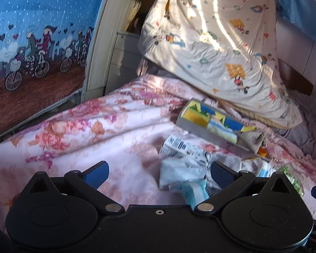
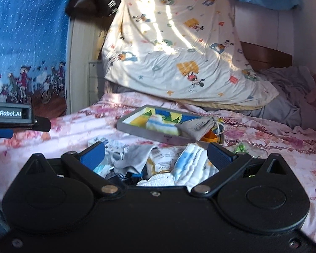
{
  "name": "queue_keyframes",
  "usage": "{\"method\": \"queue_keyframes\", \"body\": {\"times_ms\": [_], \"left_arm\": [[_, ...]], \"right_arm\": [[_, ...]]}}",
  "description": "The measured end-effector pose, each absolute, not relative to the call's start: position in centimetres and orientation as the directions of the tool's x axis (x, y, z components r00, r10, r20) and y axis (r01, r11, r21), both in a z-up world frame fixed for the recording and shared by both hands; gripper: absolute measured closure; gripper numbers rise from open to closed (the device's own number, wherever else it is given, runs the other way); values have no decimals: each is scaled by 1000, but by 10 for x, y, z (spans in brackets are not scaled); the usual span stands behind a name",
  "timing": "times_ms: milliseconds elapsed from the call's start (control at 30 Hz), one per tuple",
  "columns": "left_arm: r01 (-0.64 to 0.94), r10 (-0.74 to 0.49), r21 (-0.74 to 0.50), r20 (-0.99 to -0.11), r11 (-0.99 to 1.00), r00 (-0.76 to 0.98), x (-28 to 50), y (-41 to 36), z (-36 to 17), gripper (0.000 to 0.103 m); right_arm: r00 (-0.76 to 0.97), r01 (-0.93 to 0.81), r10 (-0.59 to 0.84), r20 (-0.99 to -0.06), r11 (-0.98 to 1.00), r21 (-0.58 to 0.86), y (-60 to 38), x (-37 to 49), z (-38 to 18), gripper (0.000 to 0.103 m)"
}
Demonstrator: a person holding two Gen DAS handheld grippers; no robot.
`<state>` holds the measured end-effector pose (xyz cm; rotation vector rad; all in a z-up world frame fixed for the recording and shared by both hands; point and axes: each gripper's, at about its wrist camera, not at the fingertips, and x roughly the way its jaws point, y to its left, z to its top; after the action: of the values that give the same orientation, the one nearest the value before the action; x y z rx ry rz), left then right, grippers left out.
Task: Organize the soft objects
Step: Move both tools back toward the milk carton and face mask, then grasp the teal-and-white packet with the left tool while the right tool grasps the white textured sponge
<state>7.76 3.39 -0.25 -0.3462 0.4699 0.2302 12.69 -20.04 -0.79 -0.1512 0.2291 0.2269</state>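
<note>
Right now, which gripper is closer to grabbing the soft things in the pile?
Probably the right gripper: it is open with the pile of soft things lying between its fingers. The left gripper, also open, has the pile off towards its right finger.

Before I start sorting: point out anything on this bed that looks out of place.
Loose small items lie jumbled in a pile on the floral bedspread. A grey tray sits behind it, with a small drawstring pouch slumped on its corner.
</note>
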Motion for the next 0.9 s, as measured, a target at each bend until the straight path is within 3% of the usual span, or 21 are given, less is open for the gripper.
{"method": "queue_keyframes", "body": {"times_ms": [233,900], "left_arm": [[-295,131,-236,-532,926,837,83,30,-14,1],[-220,68,-159,-644,962,762,98,13,-33,1]], "right_arm": [[924,-244,178,-338,956,-163,-193,134,-17,1],[794,-290,181,-580,952,-100,-191,165,-44,1]]}}
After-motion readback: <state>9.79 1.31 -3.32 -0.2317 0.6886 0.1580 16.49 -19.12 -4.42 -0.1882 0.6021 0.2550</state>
